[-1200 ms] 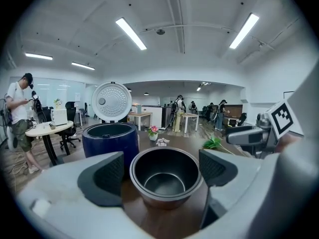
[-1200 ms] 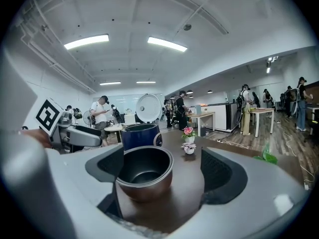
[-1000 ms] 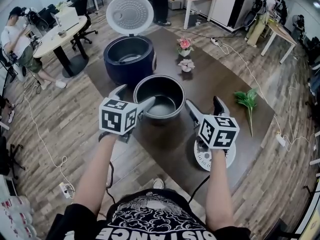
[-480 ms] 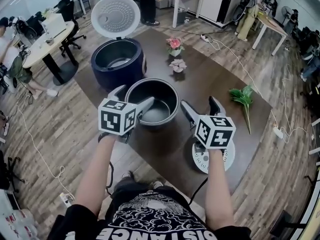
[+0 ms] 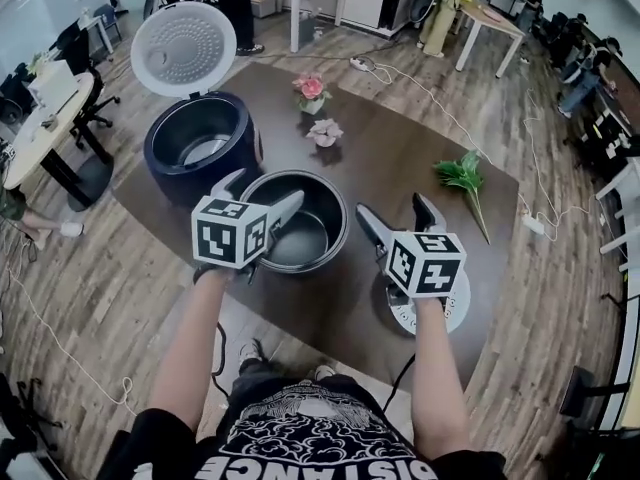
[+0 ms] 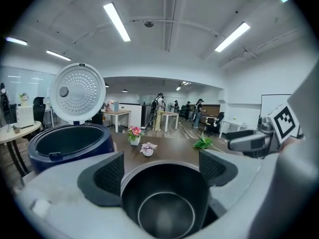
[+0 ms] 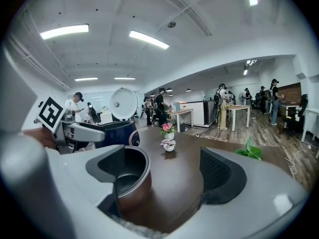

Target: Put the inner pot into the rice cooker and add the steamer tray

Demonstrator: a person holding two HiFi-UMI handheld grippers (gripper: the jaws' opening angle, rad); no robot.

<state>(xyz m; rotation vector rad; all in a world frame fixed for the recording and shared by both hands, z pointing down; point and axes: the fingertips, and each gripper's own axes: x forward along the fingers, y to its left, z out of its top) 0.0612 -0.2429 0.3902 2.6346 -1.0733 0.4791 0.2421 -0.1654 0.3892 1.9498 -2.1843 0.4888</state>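
Observation:
The dark inner pot [image 5: 295, 220] stands empty on the brown table [image 5: 400, 158], just right of the navy rice cooker [image 5: 200, 143], whose white lid [image 5: 185, 48] is up. My left gripper [image 5: 262, 193] is open at the pot's near-left rim. In the left gripper view the pot [image 6: 167, 198] fills the gap of that open gripper [image 6: 160, 169]. My right gripper [image 5: 392, 208] is open to the right of the pot, above the white steamer tray [image 5: 430, 313]. In the right gripper view the pot [image 7: 127, 178] sits by the left jaw of the open gripper [image 7: 167, 176].
A pink flower pot [image 5: 311, 90] and a smaller pale one [image 5: 324, 131] stand behind the inner pot. A green sprig [image 5: 462, 176] lies at the table's right. Cables cross the wooden floor [image 5: 520, 298]. Desks and people are far back.
The head view has swung, so the cooker and pot sit lower and further left. Both grippers are a little closer to the pot and still open.

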